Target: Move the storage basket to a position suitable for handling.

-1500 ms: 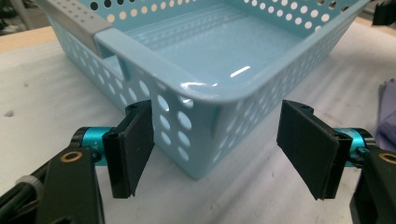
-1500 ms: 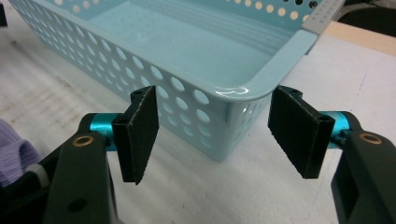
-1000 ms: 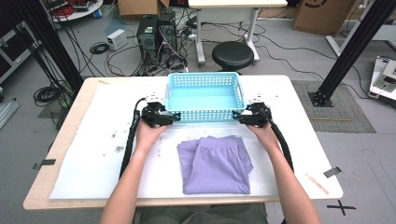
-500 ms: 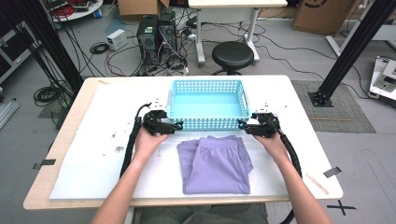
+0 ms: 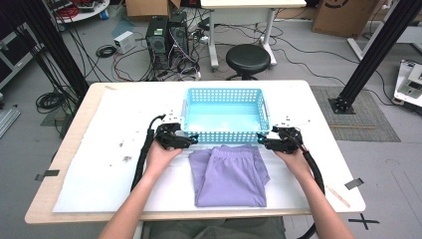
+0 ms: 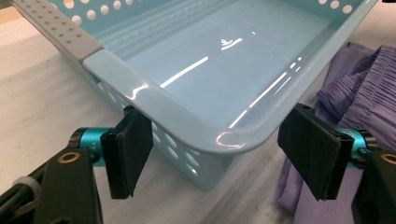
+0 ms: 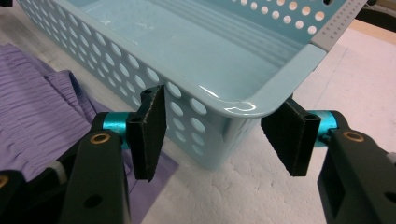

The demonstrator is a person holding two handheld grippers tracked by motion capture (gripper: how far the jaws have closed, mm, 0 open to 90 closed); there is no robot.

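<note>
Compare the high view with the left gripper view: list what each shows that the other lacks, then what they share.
High view alone: the whole white-covered table, both forearms, the right gripper at the basket's near right corner, and a stool and computer towers on the floor beyond.

Left gripper view alone: the left gripper close up, its jaws open on either side of the basket's near corner, and glare on the basket's bare floor.

Both: the light blue basket, and the folded purple garment beside it.
</note>
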